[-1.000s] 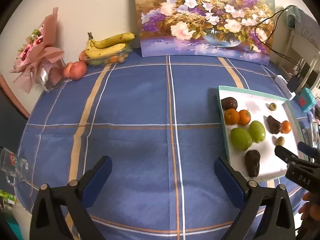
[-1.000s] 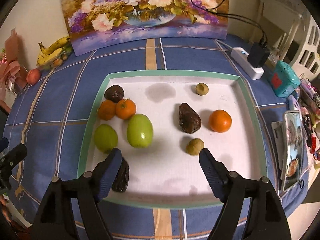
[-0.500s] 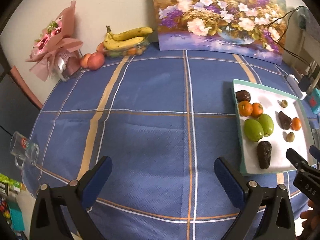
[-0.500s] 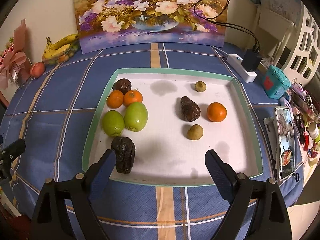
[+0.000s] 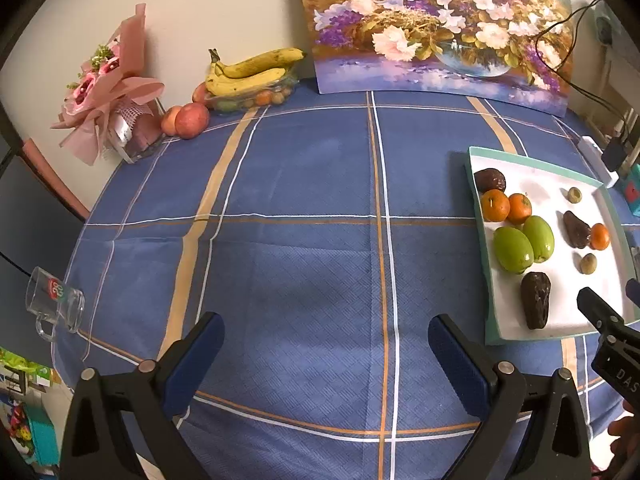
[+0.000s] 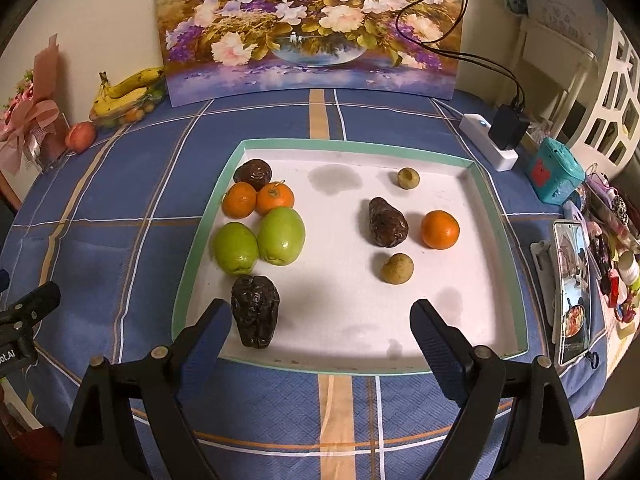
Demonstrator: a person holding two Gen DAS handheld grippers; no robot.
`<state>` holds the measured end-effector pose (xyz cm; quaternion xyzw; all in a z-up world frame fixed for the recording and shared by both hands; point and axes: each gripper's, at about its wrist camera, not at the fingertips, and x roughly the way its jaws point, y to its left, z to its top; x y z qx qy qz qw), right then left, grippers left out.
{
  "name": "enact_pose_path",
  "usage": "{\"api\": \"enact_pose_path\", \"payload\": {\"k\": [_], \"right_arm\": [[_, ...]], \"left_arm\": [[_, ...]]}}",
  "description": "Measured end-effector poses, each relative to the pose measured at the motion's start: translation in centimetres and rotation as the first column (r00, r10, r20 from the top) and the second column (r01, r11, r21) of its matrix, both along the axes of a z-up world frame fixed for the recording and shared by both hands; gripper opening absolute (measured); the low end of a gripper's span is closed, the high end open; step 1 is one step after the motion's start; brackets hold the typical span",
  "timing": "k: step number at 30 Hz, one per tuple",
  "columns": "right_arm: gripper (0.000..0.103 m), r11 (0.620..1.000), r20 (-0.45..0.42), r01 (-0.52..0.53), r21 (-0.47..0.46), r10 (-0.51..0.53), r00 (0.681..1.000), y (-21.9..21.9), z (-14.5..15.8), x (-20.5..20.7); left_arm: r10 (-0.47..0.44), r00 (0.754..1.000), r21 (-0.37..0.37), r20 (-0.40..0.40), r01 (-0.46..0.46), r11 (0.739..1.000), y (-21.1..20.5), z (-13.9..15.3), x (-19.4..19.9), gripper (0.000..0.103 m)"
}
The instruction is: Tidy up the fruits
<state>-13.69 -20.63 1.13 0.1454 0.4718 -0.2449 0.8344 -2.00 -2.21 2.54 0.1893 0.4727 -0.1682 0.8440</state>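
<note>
Both grippers are hanging wide open, holding nothing. Right gripper (image 6: 320, 332) is hovering over the white, green-rimmed tray (image 6: 496, 216); wrinkly dark avocado (image 6: 255, 311) sitting just beside its left finger, green apples (image 6: 260, 242) and oranges (image 6: 258, 199) further ahead. Left gripper (image 5: 326, 346) is hovering over bare blue checked bench (image 5: 304, 184), tray off right.

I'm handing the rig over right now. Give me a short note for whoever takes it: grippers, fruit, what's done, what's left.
Left gripper: open, empty, over bare tablecloth.
Right gripper: open, empty, jaws just widened, at the tray's near edge.
Grouped at tray's left: two green fruits, two oranges, dark fruits.
Scattered at right: orange, dark fruit, two small brownish fruits.
Left: sorting those.
</note>
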Motion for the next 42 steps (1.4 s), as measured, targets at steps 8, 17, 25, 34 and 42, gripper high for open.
{"api": "enact_pose_path", "payload": {"k": [8, 17, 25, 34, 42], "right_arm": [[0.091, 1.000, 0.002, -0.005, -0.002, 0.005, 1.000, 0.22, 0.10, 0.12], [0.091, 1.000, 0.001, -0.006, -0.003, 0.006, 1.000, 0.37, 0.17, 0.19], [0.091, 1.000, 0.000, -0.005, -0.003, 0.005, 1.000, 0.44, 0.16, 0.22], [0.091, 1.000, 0.000, -0.003, -0.002, 0.003, 1.000, 0.50, 0.14, 0.24], [0.091, 1.000, 0.000, -0.002, -0.003, 0.002, 1.000, 0.52, 0.14, 0.26]], "left_arm": [[0.000, 1.000, 0.003, -0.004, 0.000, 1.000, 0.08, -0.08, 0.04, 0.103], [-0.005, 1.000, 0.006, -0.001, 0.005, 1.000, 0.10, -0.09, 0.00, 0.103], [-0.006, 1.000, 0.009, -0.001, 0.006, 1.000, 0.11, -0.05, -0.04, 0.103], [-0.007, 1.000, 0.011, -0.001, 0.007, 1.000, 0.10, -0.05, -0.03, 0.103], [-0.007, 1.000, 0.015, -0.003, 0.007, 1.000, 0.25, 0.00, 0.09, 0.103]]}}
